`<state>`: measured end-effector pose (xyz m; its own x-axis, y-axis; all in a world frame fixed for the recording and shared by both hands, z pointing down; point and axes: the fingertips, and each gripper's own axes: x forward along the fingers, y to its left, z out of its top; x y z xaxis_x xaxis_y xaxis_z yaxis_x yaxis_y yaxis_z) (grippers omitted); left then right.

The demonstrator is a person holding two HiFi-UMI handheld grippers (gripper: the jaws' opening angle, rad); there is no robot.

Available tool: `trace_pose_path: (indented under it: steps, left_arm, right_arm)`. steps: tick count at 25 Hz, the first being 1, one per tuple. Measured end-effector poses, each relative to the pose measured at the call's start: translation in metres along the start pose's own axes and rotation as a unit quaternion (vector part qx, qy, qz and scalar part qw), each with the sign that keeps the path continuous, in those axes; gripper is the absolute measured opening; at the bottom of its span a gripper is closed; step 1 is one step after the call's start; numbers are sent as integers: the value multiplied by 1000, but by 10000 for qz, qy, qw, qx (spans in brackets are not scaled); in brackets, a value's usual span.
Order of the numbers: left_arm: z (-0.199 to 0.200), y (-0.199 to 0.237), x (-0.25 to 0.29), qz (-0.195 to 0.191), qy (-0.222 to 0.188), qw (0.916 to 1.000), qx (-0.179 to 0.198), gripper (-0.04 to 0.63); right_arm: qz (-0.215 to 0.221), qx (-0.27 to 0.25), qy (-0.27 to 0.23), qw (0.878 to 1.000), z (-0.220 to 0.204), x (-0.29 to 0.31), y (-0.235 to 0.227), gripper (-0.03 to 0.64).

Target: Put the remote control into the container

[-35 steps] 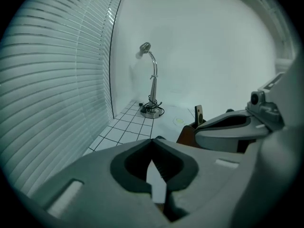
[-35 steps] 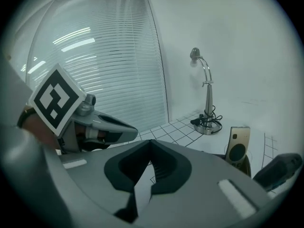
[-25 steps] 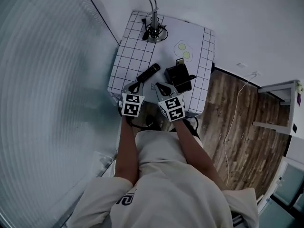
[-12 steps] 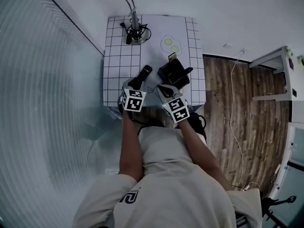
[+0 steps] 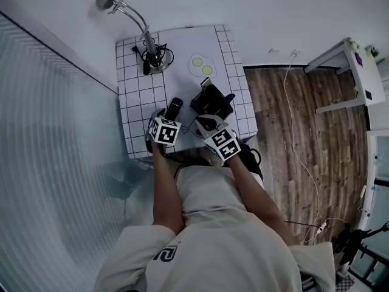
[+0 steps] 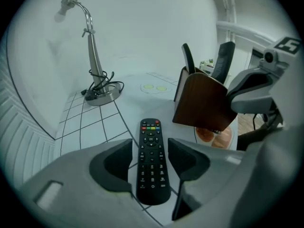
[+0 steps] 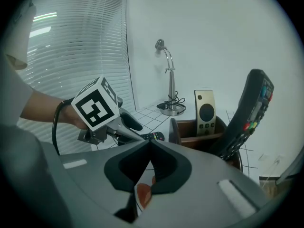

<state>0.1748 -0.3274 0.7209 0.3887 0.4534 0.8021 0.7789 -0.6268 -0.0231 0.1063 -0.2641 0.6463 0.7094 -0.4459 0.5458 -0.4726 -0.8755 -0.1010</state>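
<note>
Half a second on, left claw [image 6: 149, 148] has spread astride the remote control [image 6: 152, 163]; right claw [image 7: 148, 148] stays closed.

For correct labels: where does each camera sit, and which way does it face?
Head view: on the person's head, facing down at the table; arms, torso, left gripper, right gripper show.
Left gripper view: on that gripper, facing along its fingers, which have just been opening, at the remote control between them.
Right gripper view: on that gripper, facing past its shut fingers toward the container; the left hand shows.
Shared by both gripper views: remote control, container.
</note>
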Motion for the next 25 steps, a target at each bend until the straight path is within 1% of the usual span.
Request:
trace_pose_path:
  steps: [2, 8, 10, 12, 15, 16, 18, 21, 23, 25]
  left_arm:
    - [2, 0, 8, -90, 139, 9998, 95, 239]
    - [0, -8, 27, -291, 632, 9974, 204, 245]
    - [2, -8, 30, -354, 640, 9973, 106, 245]
    - [6, -4, 32, -396, 552, 9977, -33, 245]
    - [4, -2, 28, -349, 627, 9972, -204, 240]
    - [3, -2, 27, -309, 613, 9972, -290, 219]
    - [0, 0, 24, -233, 523, 9972, -478, 218]
    - [2, -1, 15, -128, 292, 9975, -633, 216]
    - [9, -4, 4, -66, 2, 9969, -786, 216]
    - [17, -8, -9, -20, -329, 9954, -903, 216]
  right_arm:
    - [44, 16, 28, 10000, 0, 1, -3, 2]
    - [372, 26, -41, 9993, 7, 3, -2, 2]
    - [458, 35, -28, 9989, 11, 1, -1, 2]
    - [554, 34, -31, 9985, 14, 1, 1, 2]
    - [774, 16, -104, 9969, 16, -3, 9, 2]
    - [859, -9, -139, 9962, 17, -5, 13, 2]
    - [964, -64, -229, 9951, 20, -8, 20, 2]
    - [908, -18, -380, 9951, 25, -12, 21, 2]
    - [798, 186, -493, 9954, 30, -13, 16, 2]
    - [658, 513, -616, 9946, 36, -13, 10, 2]
